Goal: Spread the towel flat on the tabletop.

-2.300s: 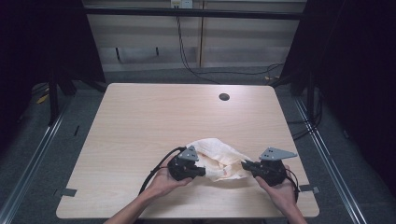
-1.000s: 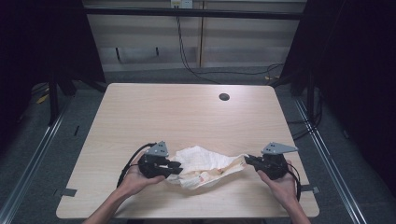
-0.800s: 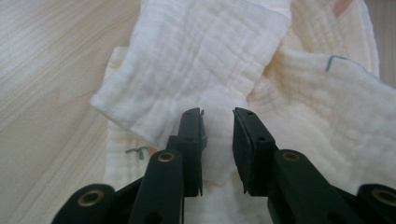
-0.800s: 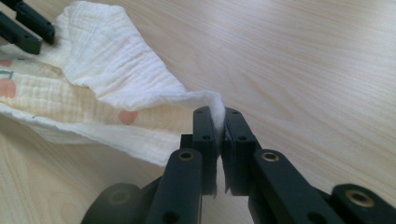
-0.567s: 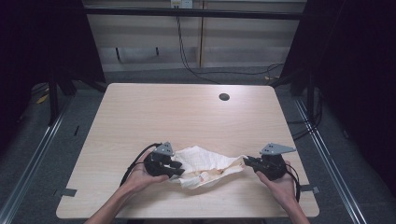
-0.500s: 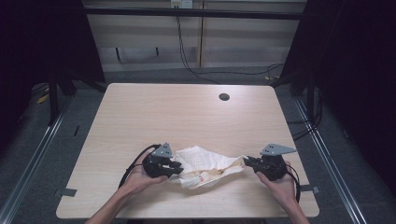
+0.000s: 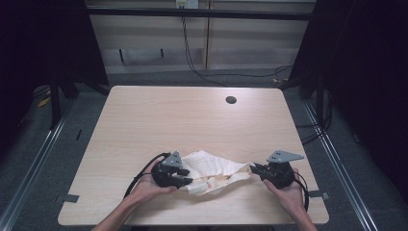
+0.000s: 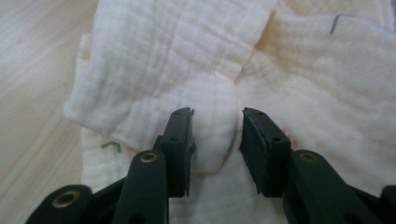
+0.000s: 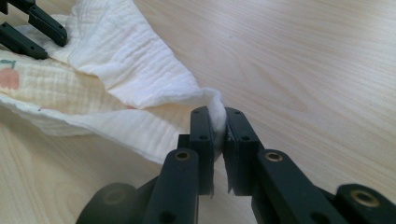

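Cloth, cream-white and crinkled, lies bunched on a pale wooden table, close to the near edge and a little right of its middle. A person's two hands come in from the near edge, each holding a black gripper, one at either end of the cloth.

On the cloth's left end, the left gripper has its jaws parted, with a raised fold of the cloth lying between them and no clamp on it. From above, this gripper rests against the left side of the bundle.

At the right end, the right gripper has its jaws pressed together on a corner of the cloth, pinching it just above the tabletop. From above, that gripper sits near the near right corner of the table.

A small dark round hole lies near the far edge, well apart from the cloth.
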Demonstrator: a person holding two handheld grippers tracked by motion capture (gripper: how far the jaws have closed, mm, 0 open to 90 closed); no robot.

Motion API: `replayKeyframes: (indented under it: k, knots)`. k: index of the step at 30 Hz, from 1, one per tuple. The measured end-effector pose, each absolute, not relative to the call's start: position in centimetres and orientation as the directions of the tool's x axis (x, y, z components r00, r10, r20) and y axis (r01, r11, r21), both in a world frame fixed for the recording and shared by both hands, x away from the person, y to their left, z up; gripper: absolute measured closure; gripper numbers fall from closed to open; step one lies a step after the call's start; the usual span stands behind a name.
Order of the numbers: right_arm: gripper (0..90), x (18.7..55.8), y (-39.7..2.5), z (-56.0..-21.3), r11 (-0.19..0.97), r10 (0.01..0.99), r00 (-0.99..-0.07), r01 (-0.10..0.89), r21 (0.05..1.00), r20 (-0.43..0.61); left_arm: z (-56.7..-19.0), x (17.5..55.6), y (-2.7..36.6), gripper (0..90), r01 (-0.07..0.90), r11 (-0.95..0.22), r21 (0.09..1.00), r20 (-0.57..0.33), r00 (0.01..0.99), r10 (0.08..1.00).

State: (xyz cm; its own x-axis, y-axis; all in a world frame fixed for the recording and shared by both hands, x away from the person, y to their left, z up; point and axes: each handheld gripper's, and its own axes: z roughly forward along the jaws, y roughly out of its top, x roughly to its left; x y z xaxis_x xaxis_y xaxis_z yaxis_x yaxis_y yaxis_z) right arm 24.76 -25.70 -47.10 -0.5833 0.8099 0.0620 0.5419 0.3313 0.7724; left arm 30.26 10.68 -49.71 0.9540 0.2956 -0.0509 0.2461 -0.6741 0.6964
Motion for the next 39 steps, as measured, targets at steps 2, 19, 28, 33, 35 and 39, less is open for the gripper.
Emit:
replayKeyframes:
  k: [2, 19, 28, 33, 35, 39]
  knots:
    - [82.8, 24.7, -25.7, -47.0, 0.33, 0.809, -0.584, 0.544, 0.771, 0.065, -49.4, 30.0, 10.6, 70.8, 0.224, -0.704, 0.674, -0.029, 0.96, 0.278]
    - [86.5, 24.8, -25.9, -46.7, 0.297, 0.797, -0.596, 0.531, 0.793, 0.1, -46.7, 31.6, 12.5, 87.1, 0.331, -0.552, 0.765, -0.171, 0.931, 0.322]
    - [86.7, 25.2, -26.7, -45.0, 0.227, 0.782, -0.607, 0.484, 0.845, 0.138, -45.0, 31.7, 15.8, 87.2, 0.359, -0.455, 0.815, -0.196, 0.909, 0.367]
    - [86.8, 25.8, -26.4, -44.0, 0.222, 0.773, -0.621, 0.457, 0.861, 0.13, -43.2, 32.2, 16.9, 87.3, 0.352, -0.424, 0.834, -0.198, 0.909, 0.366]
    - [86.8, 26.0, -26.3, -43.0, 0.214, 0.768, -0.628, 0.435, 0.875, 0.124, -42.5, 32.5, 17.3, 87.3, 0.36, -0.39, 0.848, -0.22, 0.907, 0.36]
    - [86.8, 26.6, -26.0, -40.9, 0.214, 0.766, -0.634, 0.411, 0.886, 0.109, -41.1, 32.8, 18.0, 87.3, 0.348, -0.36, 0.865, -0.207, 0.903, 0.376]
